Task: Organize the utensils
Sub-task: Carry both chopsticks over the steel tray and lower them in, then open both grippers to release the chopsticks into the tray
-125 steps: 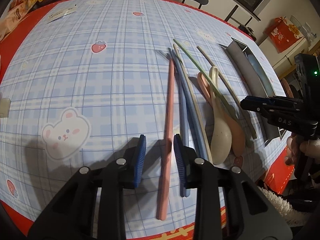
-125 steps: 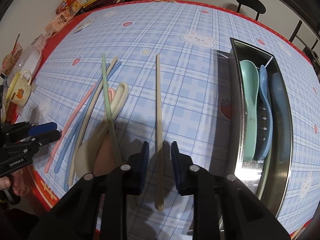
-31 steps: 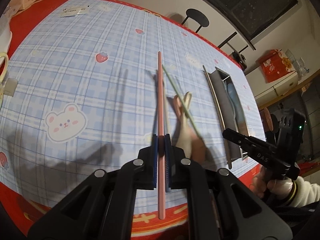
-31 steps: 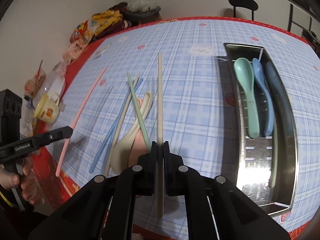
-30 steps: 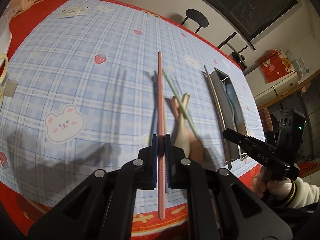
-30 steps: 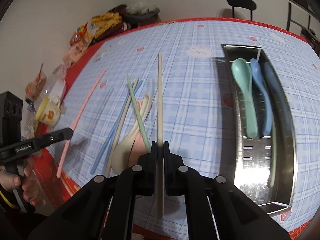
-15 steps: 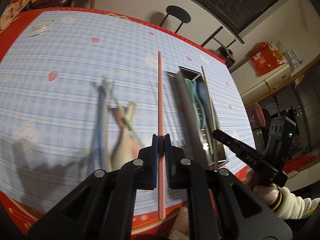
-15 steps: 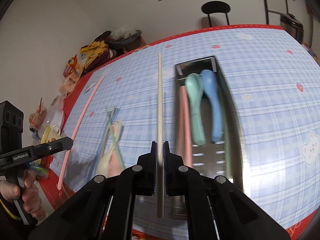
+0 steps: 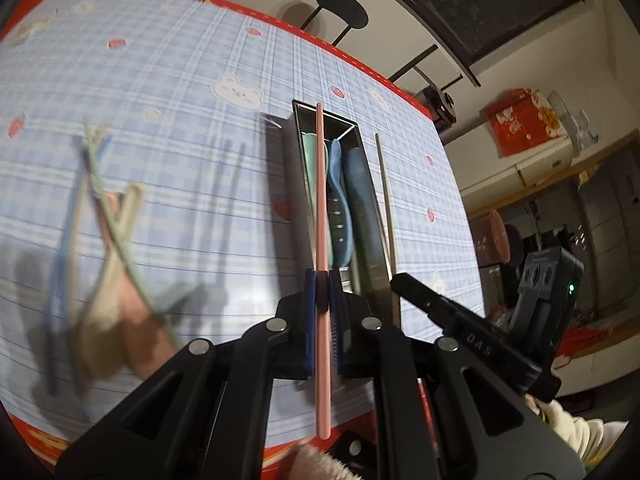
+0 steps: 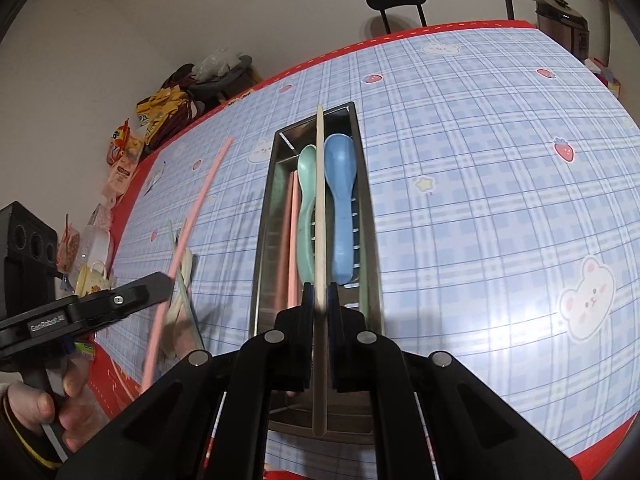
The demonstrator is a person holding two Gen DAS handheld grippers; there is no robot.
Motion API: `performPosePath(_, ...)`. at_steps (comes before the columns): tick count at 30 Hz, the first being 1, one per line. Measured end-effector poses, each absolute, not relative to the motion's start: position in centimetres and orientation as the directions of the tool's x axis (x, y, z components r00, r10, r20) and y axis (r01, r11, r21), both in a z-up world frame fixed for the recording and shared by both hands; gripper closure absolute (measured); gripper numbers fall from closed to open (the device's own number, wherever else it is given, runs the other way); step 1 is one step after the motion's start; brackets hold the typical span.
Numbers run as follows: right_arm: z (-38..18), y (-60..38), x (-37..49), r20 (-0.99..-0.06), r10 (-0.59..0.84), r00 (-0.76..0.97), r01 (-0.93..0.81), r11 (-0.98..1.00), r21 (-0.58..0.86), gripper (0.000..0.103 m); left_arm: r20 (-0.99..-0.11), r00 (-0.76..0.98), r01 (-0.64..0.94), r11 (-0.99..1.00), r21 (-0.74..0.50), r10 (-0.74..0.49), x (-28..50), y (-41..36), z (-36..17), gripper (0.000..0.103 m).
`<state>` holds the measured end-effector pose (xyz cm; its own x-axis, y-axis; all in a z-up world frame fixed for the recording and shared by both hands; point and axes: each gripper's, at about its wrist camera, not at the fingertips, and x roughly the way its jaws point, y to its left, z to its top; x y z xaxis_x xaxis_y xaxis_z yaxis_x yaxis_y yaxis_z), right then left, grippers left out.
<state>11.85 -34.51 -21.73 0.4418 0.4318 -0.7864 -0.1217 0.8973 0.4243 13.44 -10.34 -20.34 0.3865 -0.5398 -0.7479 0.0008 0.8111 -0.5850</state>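
My left gripper [image 9: 322,280] is shut on a pink chopstick [image 9: 321,184] that hangs over the steel utensil tray [image 9: 299,148]. In the right wrist view that same gripper [image 10: 160,280] and pink chopstick [image 10: 188,232] show at the left. My right gripper [image 10: 320,292] is shut on a beige chopstick [image 10: 320,208], held lengthwise above the tray [image 10: 266,216]. Inside the tray lie a green spoon [image 10: 306,184], a blue spoon [image 10: 340,200] and a pink chopstick [image 10: 294,232]. From the left wrist view the right gripper [image 9: 400,282] and its beige chopstick [image 9: 385,188] appear beside the tray.
A blurred heap of loose utensils [image 9: 108,240], spoons and chopsticks, lies on the blue plaid tablecloth [image 9: 180,92] left of the tray. Snack bags [image 10: 160,112] and a small cup [image 10: 92,280] crowd the far left table edge. A black stool [image 10: 396,0] stands behind the table.
Both grippers have carried their chopsticks sideways from the loose heap until they hang over the steel tray. Neither grip has changed.
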Motion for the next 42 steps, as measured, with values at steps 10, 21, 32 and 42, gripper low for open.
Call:
performPosePath(10, -21.7, -35.2, 13.6, -0.811, 0.437, 0.390, -0.145, 0.898, 0.415, 0.096, -0.723, 0.394, -0.066, 0.767, -0.638, -0.568, 14.5, -13.3, -23.3, 0.092)
performPosePath(21, -22.5, -36.1, 13.6, -0.820, 0.442, 0.364, -0.115, 0.895, 0.432, 0.096, -0.724, 0.406, -0.114, 0.755, -0.646, -0.557, 15.2, -13.4, -24.0, 0.092)
performPosePath(32, -22.9, -35.9, 13.8, -0.829, 0.440, 0.345, -0.108, 0.896, 0.431, 0.096, -0.732, 0.389, -0.136, 0.751, -0.646, -0.560, 15.1, -13.3, -25.0, 0.092)
performPosePath(42, -23.1, -35.7, 14.3, -0.835, 0.438, 0.333, -0.120, 0.898, 0.424, 0.096, -0.733, 0.383, -0.139, 0.750, -0.647, -0.562, 15.1, -13.3, -25.1, 0.092)
